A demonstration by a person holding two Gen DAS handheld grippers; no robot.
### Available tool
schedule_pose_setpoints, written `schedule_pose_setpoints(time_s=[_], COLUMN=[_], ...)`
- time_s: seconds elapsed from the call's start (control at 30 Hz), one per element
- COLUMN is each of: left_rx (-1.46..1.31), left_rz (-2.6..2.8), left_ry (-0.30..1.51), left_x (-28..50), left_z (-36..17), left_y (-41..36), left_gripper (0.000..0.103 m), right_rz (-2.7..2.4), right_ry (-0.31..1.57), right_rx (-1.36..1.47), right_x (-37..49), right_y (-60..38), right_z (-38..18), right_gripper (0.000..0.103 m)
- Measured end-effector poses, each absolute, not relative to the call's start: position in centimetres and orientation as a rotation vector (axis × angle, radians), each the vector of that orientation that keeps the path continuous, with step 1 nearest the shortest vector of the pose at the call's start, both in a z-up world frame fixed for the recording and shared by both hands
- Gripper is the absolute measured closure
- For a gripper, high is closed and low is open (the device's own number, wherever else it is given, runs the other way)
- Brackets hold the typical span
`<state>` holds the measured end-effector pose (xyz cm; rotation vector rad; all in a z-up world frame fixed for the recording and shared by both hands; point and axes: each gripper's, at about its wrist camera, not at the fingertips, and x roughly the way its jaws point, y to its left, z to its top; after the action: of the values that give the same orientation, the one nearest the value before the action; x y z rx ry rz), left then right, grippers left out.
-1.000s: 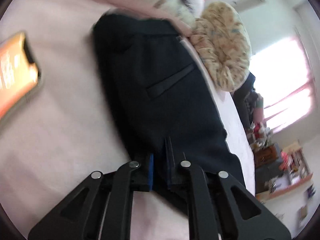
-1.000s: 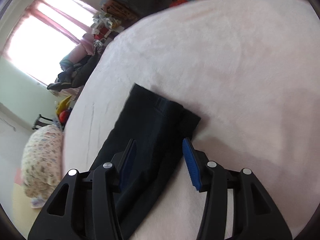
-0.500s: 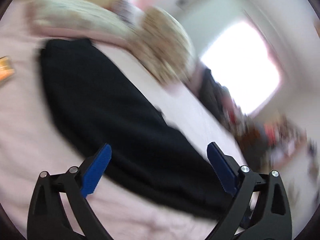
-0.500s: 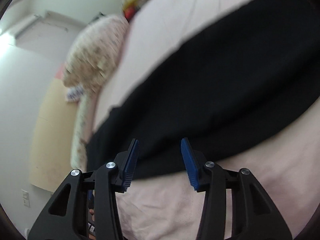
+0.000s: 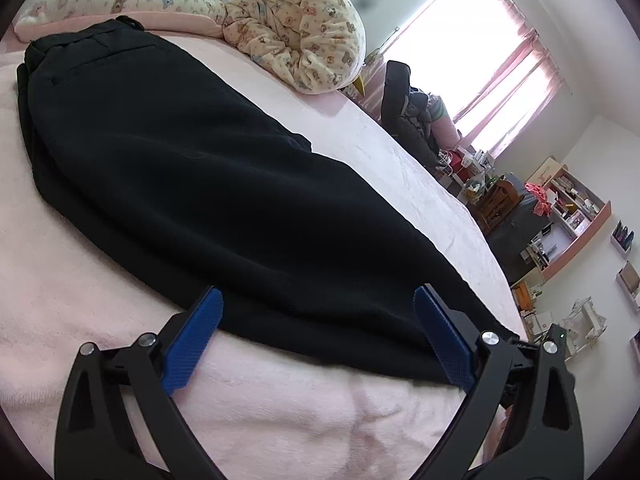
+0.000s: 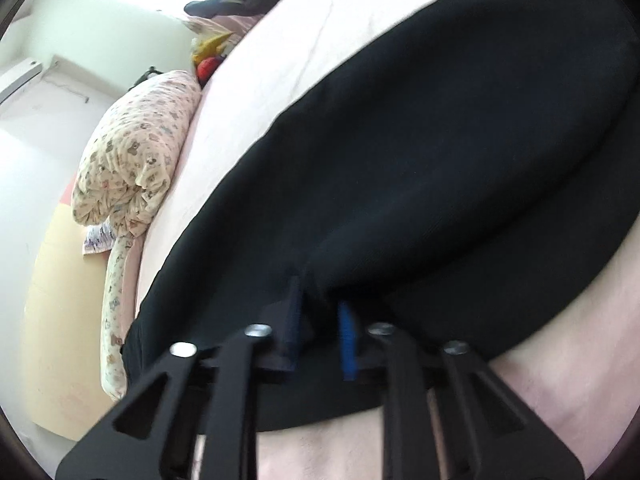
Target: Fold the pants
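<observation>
Black pants [image 5: 208, 168] lie lengthwise on a pink bed [image 5: 72, 288], legs stacked one on the other, waistband at the far left by the pillows. My left gripper [image 5: 316, 334] is open wide, its blue pads straddling the near edge of the pants low over the bed, holding nothing. In the right wrist view the pants [image 6: 460, 152] fill the frame. My right gripper [image 6: 320, 320] is shut on a pinch of the black cloth at the near edge, which bunches up between the blue pads.
Patterned pillows and a rolled quilt [image 5: 296, 28] lie at the head of the bed; the quilt also shows in the right wrist view [image 6: 136, 152]. A chair with clothes [image 5: 408, 116], a bright window and shelves [image 5: 560, 216] stand beyond the bed's far side.
My left gripper let go of the pants, opened wide and swung along the leg. My right gripper moved from the hems toward the waist side and closed on the cloth.
</observation>
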<state>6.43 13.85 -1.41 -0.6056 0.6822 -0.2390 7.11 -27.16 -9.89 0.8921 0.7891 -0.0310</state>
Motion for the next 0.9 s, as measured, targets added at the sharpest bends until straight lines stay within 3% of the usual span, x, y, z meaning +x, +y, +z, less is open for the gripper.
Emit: schedule_pose_setpoints(time_s=[0.27,0.5,0.6,0.73,0.8,0.83,0.9], left_rx=[-0.691,-0.673,-0.647,-0.629,-0.614,-0.61,-0.609], left_rz=[-0.251,-0.28,-0.298,-0.335,-0.347,-0.351,-0.354], left_ry=[0.66,0.613,0.605,0.604,0.602,0.602,0.603], left_x=[6.5,6.0,6.1,6.2,6.3,6.3,6.4], left_z=[-1.2,-0.4,-0.1,0.2,0.3,0.3,0.3], left_y=[15.5,15.4,14.9,14.4,14.1,14.1,14.0], left_gripper=[0.006,0.006,0.005,0.005,0.004,0.004,0.004], right_rz=[-0.01,-0.046,-0.043,-0.065,-0.177,-0.231,-0.352], right_ry=[0.684,0.807,0.838,0.768,0.681,0.66,0.59], right_rx=[0.856,0.814,0.799,0.802,0.863,0.897,1.018], right_x=[2.6,3.2,2.6,-0.3,-2.2,-2.7,-4.4], right_y=[-26.5,-26.0,-26.1,-28.9,-33.5,-35.0,-39.9], right_z=[-6.7,-9.7,-8.4,-5.9,-4.5,-4.3,-4.2], right_gripper=[0.096,0.095,0.084,0.082,0.064,0.046,0.044])
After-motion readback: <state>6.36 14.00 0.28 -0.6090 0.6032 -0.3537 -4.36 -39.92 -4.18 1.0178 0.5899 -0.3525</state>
